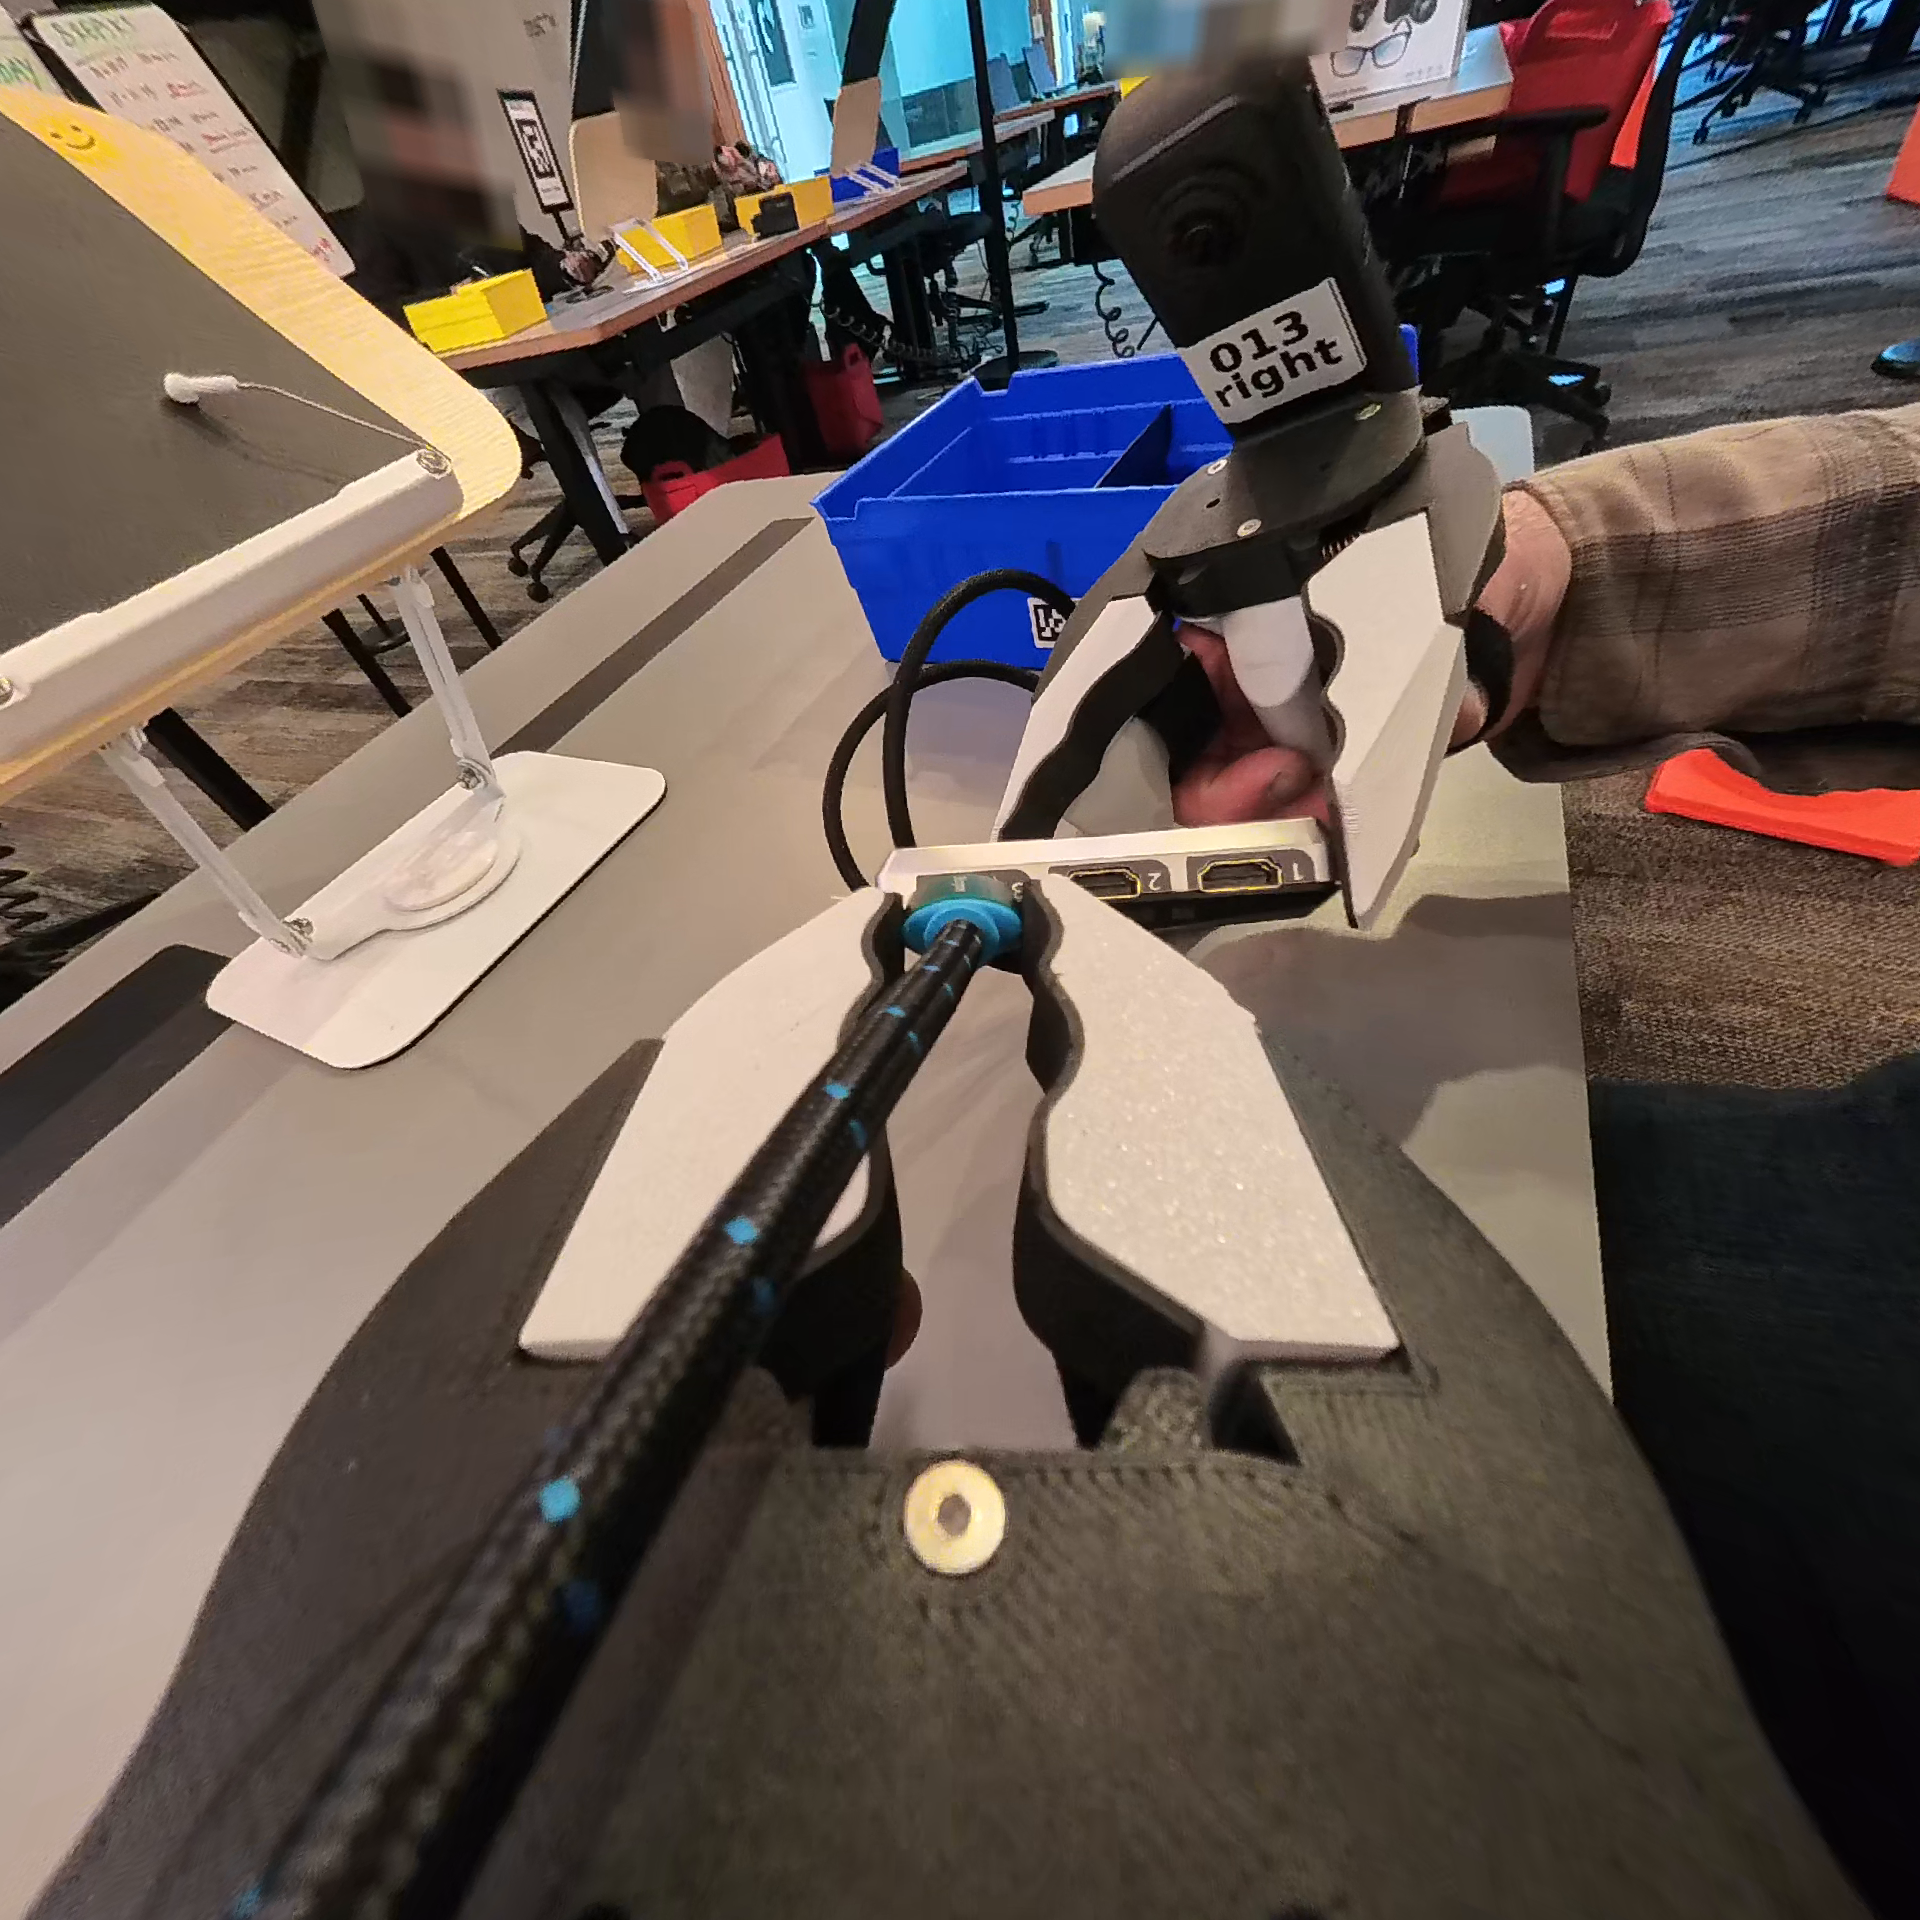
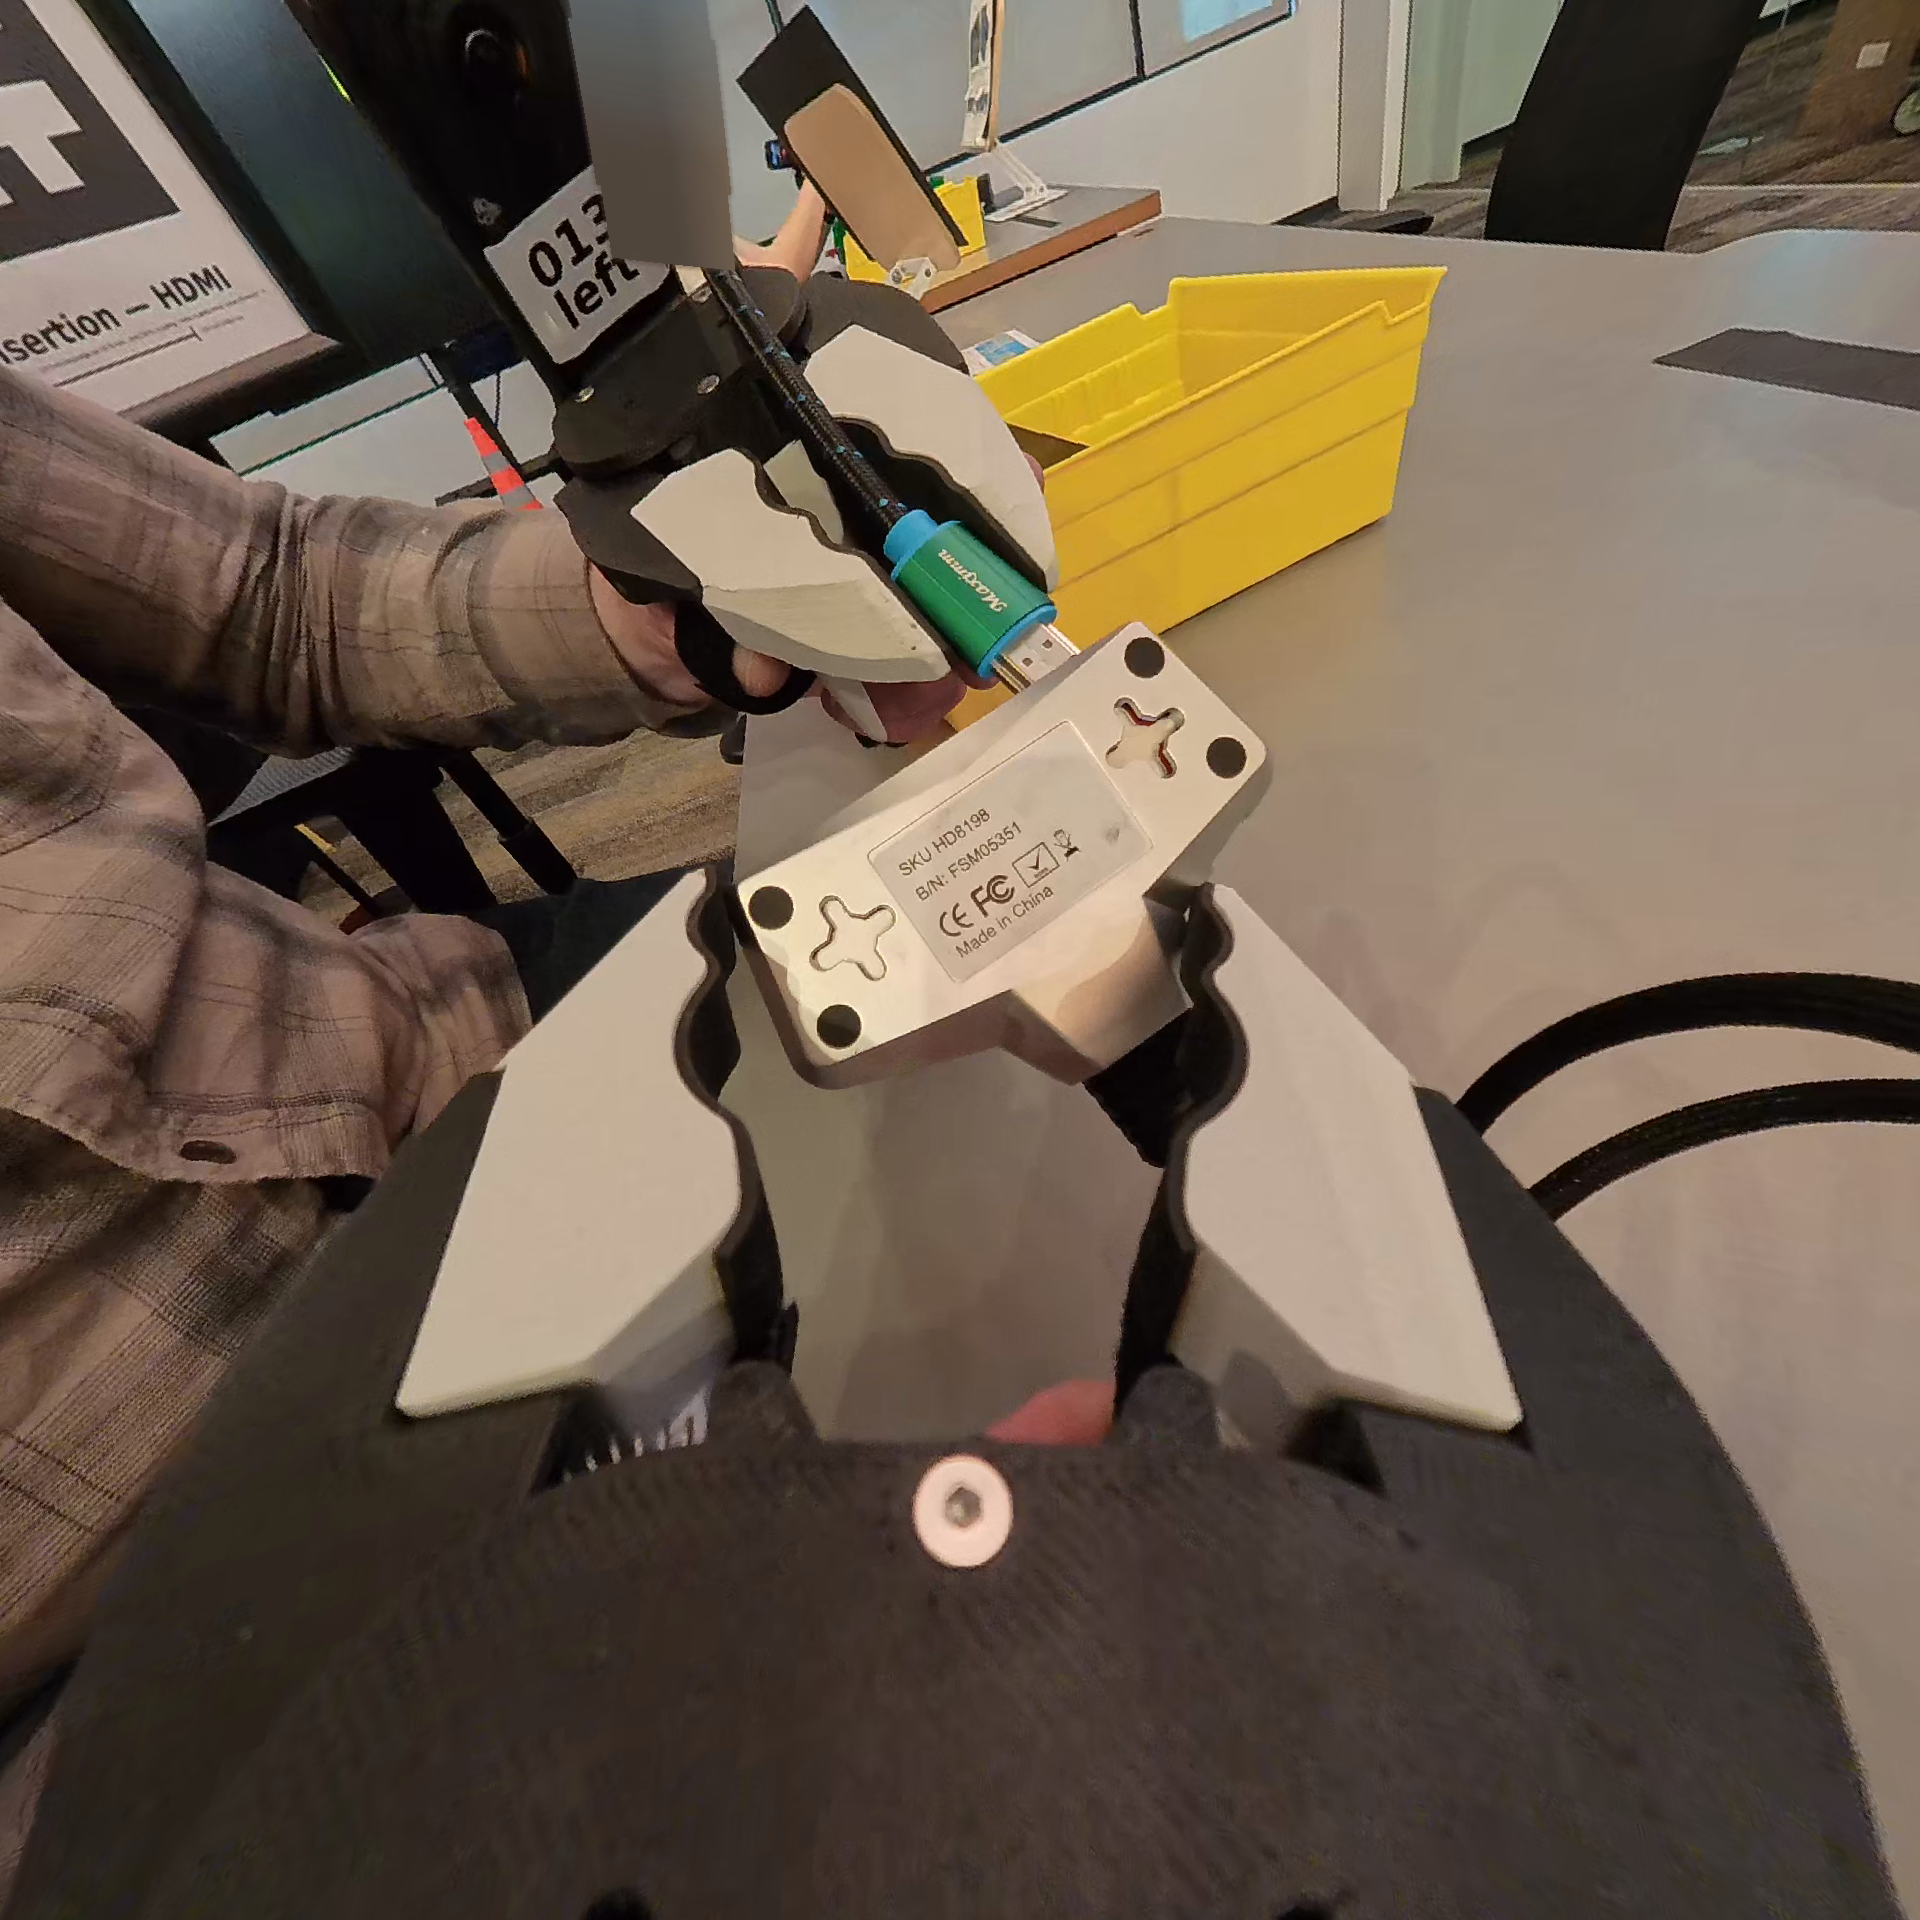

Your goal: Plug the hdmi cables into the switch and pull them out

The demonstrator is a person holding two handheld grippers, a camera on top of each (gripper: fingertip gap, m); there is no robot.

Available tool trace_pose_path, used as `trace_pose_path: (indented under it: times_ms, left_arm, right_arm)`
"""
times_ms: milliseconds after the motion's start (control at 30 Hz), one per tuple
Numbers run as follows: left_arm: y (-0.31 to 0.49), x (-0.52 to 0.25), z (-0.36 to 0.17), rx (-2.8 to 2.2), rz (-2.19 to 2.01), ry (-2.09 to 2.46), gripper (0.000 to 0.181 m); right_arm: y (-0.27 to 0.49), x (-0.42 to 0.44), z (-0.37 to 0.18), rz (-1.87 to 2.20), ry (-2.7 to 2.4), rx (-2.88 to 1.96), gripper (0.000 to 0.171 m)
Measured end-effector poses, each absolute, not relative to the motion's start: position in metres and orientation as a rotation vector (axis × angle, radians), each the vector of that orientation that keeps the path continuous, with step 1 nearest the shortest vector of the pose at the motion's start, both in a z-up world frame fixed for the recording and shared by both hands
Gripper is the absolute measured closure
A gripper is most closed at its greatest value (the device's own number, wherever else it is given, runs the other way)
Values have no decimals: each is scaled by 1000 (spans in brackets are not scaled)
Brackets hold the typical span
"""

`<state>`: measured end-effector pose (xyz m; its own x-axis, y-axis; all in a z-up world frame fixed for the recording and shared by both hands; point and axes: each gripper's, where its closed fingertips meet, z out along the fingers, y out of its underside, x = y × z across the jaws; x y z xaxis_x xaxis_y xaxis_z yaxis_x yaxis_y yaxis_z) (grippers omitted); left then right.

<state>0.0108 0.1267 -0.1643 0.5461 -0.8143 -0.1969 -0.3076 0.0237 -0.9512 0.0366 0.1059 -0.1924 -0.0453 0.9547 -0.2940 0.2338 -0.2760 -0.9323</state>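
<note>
yellow bin (image 2: 1226,457) (contents unclear), blue bin (image 1: 997,499) with divider

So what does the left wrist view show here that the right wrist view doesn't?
Only the left wrist view shows the switch's port face with two empty ports, a blue bin behind it, and a white stand.

Only the right wrist view shows the switch's labelled flat side, the green plug body with its metal tip partly exposed at the switch edge, and a yellow bin.

Both show the switch held by the right gripper, and the left gripper shut on the braided HDMI cable at its plug.
</note>
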Motion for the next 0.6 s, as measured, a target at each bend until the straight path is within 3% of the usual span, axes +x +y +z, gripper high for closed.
trace_pose_path:
  times_ms: [600]
  left_arm:
    - [120, 13, -168, -1570, -471, 1101, 160]
  right_arm:
    - [101, 37, -198, 1320, -1367, -1554, 86]
